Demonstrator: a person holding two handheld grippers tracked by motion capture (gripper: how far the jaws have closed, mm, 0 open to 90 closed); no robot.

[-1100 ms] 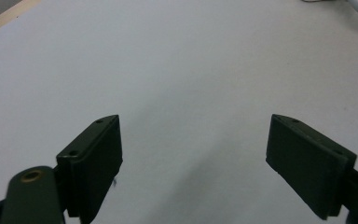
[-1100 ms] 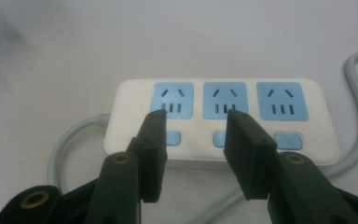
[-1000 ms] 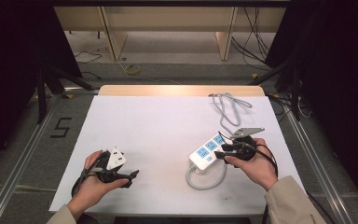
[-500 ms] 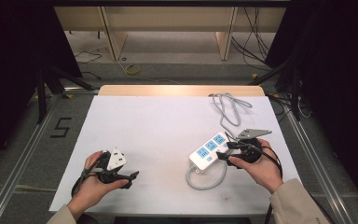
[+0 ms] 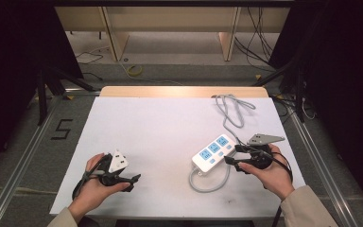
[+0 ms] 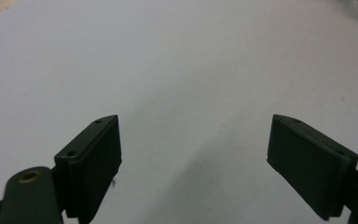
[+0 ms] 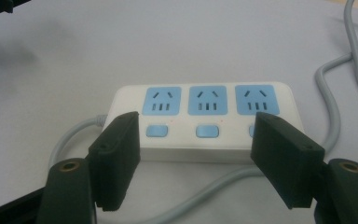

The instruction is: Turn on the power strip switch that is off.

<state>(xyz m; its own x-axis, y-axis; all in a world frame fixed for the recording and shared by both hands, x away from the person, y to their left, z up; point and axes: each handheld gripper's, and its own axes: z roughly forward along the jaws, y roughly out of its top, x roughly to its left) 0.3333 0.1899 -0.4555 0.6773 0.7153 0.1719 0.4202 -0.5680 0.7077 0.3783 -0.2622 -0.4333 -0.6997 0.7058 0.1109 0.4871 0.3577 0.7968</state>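
Observation:
A white power strip with three blue sockets lies on the white table at the right. Its grey cable runs off toward the far edge and loops below the strip. My right gripper is open, pointing left at the strip's near end. In the right gripper view, the strip lies just beyond the right gripper, whose spread jaws hold nothing. My left gripper rests at the front left, far from the strip. The left gripper is open over bare table.
A wooden strip borders the table's far edge. On the floor at the left is a mark "5". Metal rails run along both sides of the table. In the right gripper view, the cable curves past the strip's right end.
My right gripper has eased back a little toward the near right, away from the power strip. The strip and my left gripper have stayed put.

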